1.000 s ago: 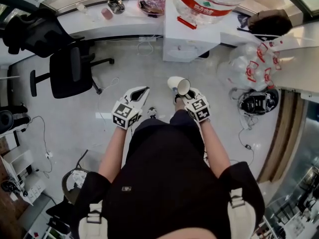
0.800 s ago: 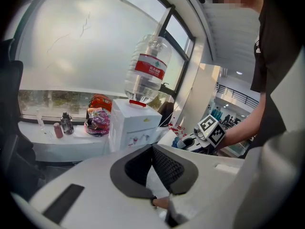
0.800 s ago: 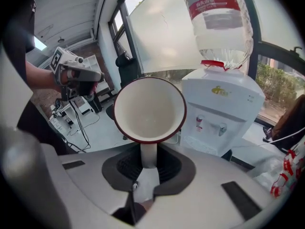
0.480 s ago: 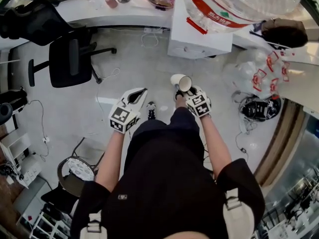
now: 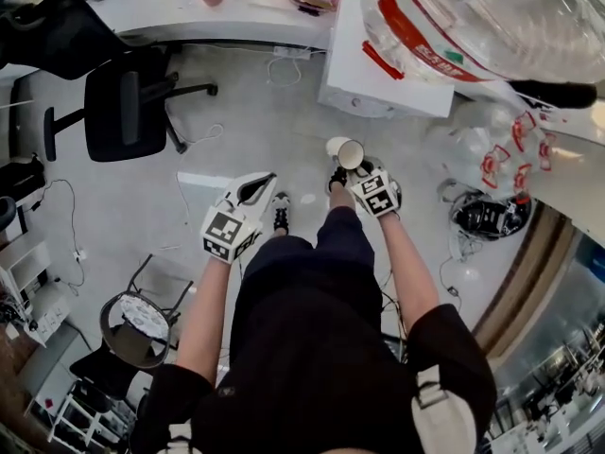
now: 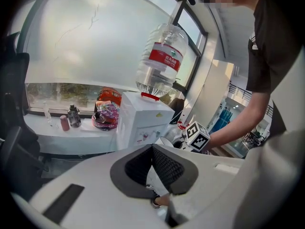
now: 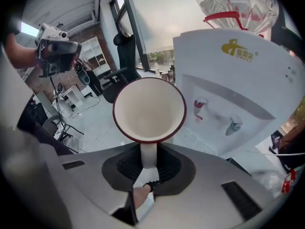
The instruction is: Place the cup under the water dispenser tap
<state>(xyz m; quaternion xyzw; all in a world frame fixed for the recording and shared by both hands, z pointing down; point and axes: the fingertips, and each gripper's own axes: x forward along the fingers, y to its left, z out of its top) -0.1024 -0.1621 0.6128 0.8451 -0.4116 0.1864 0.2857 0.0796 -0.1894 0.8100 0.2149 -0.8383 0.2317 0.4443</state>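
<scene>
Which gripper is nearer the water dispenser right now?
Right. The right gripper, holding the cup, is just in front of the water dispenser; the left gripper hangs farther back and off to the left.

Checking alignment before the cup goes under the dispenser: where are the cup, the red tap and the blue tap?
cup (image 7: pixel 149 109), right gripper view, on its white inside.
red tap (image 7: pixel 199 102), right gripper view, on its lever.
blue tap (image 7: pixel 233 124), right gripper view, on its lever.
</scene>
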